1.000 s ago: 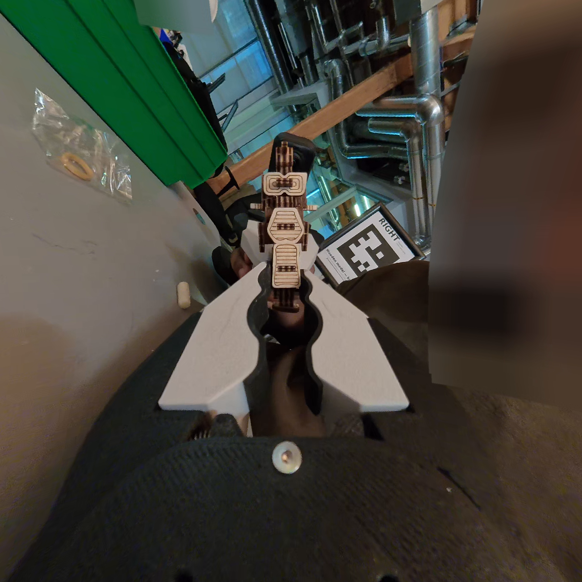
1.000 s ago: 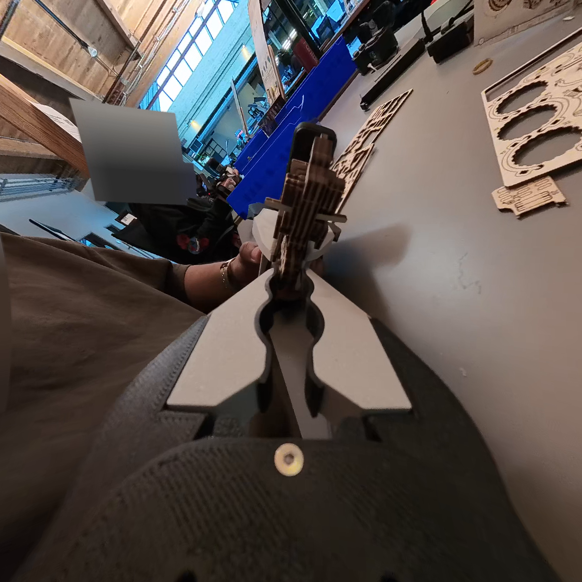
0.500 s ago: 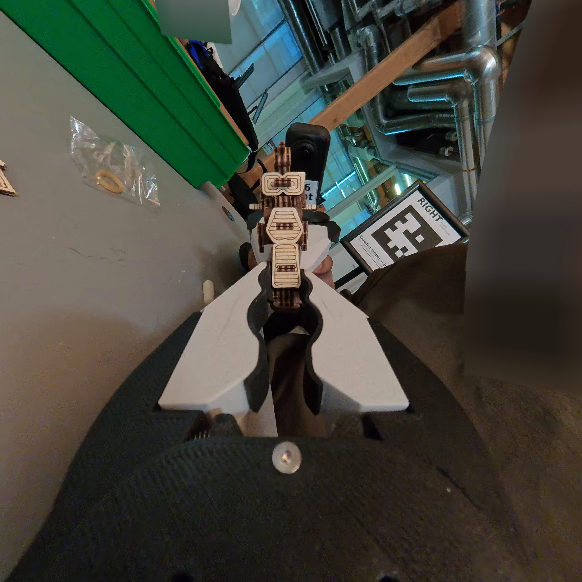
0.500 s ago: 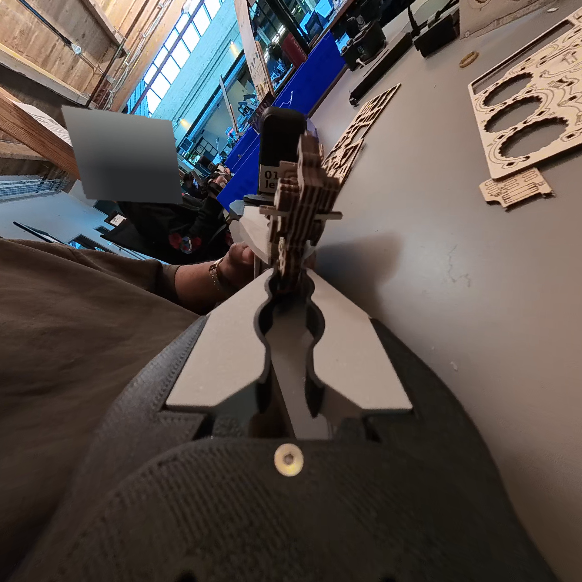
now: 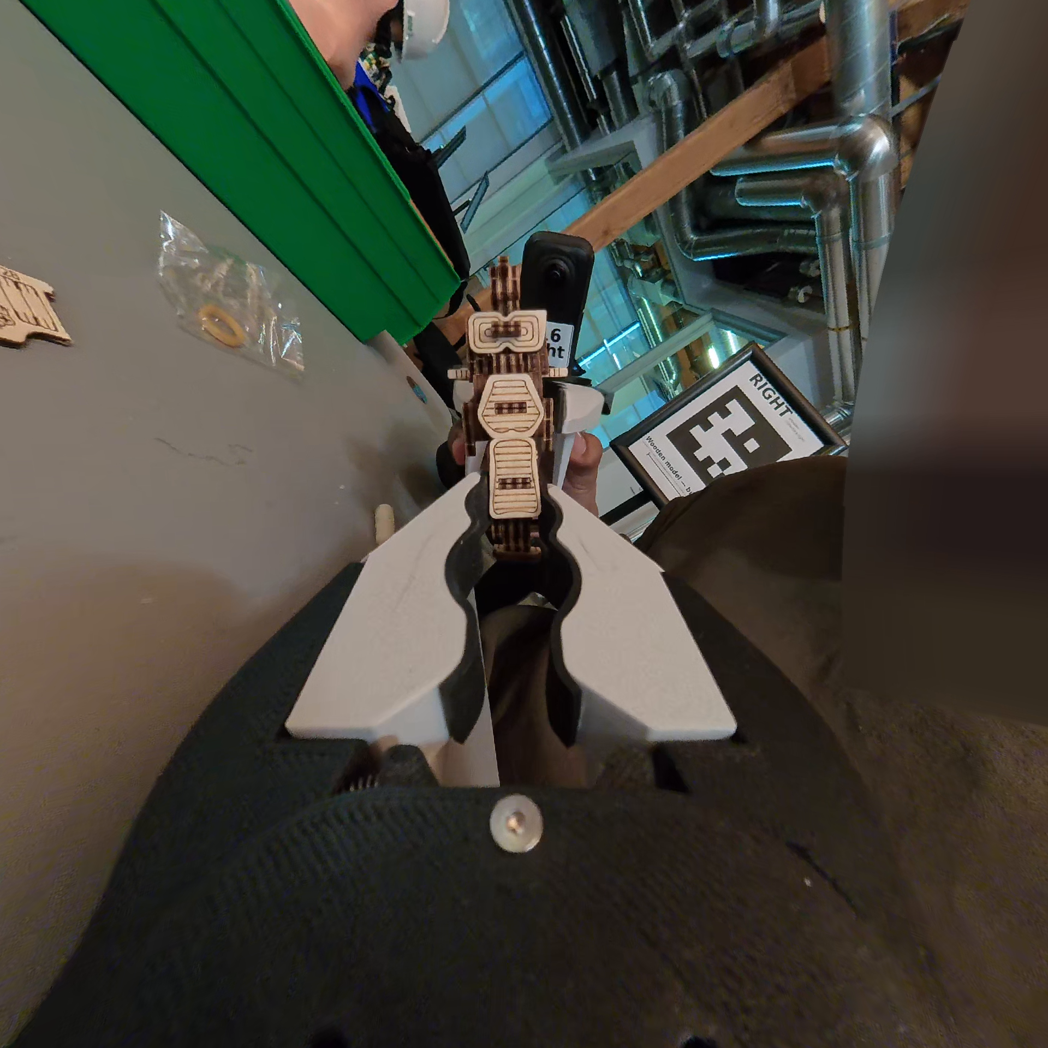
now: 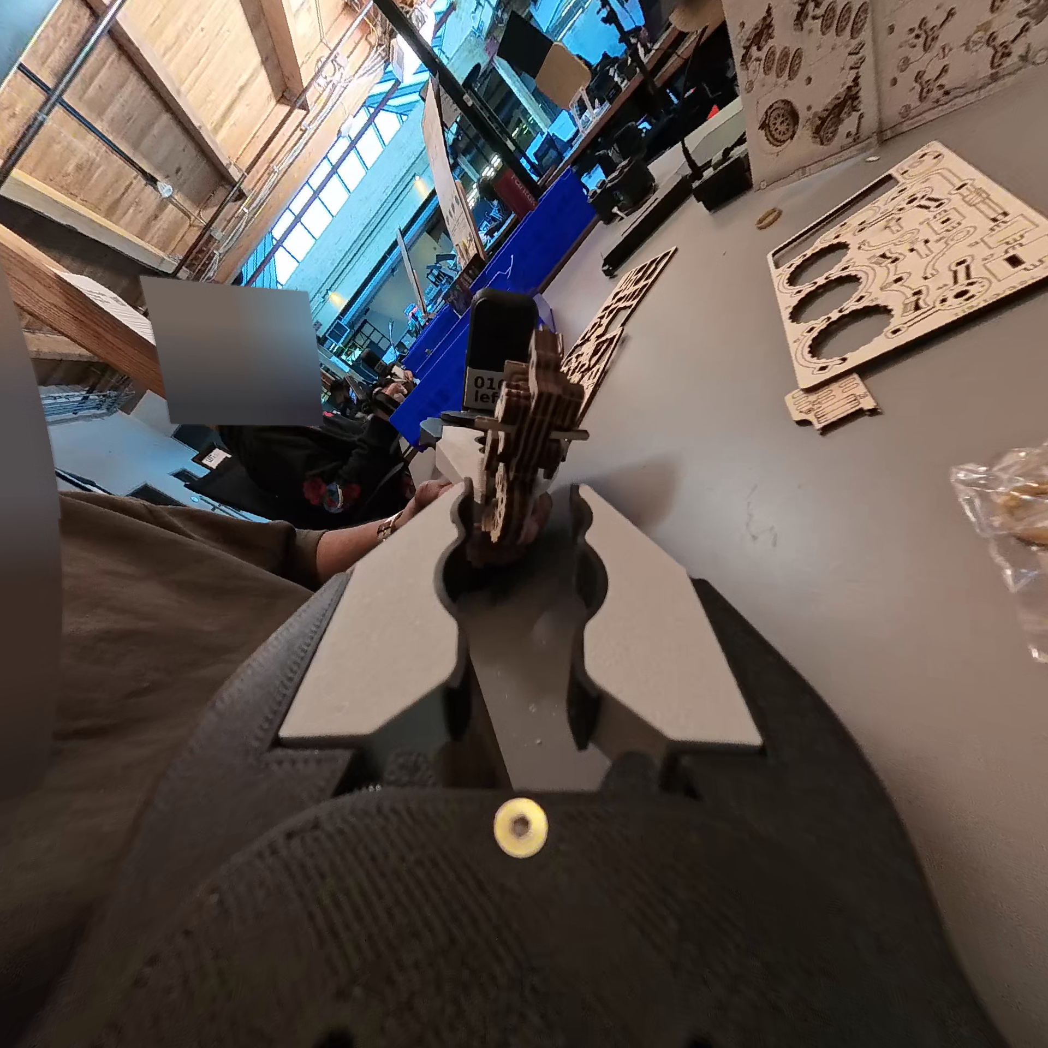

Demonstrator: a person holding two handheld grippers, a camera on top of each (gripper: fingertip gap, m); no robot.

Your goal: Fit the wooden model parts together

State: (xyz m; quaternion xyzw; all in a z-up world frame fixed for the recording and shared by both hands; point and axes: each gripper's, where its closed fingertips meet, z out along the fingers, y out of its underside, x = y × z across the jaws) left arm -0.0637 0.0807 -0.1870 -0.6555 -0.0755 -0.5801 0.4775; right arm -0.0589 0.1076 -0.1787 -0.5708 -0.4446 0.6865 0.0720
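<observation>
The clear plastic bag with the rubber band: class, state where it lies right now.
In the left wrist view, the clear plastic bag lies flat on the grey table, upper left, between the green bin and a loose wooden piece.

Layered plywood model [image 5: 513,431], matt fingers [image 5: 408,612]

Your left wrist view looks forward from just behind the left gripper [image 5: 513,513], along its two white fingers [image 5: 408,612]. It is rolled, so the grey bench [image 5: 142,453] fills its left side and ceiling pipes its upper right. Your right wrist view sits the same way behind the right gripper [image 6: 519,510], rolled so the bench [image 6: 794,567] climbs its right side. The two cameras face each other at close range. Both views share the wooden model [image 5: 510,425] at the fingertips, seen flat-on from the left and edge-on [image 6: 530,436] from the right. Just behind the model, each view shows the opposite black camera [image 5: 558,283] [image 6: 502,334].
</observation>
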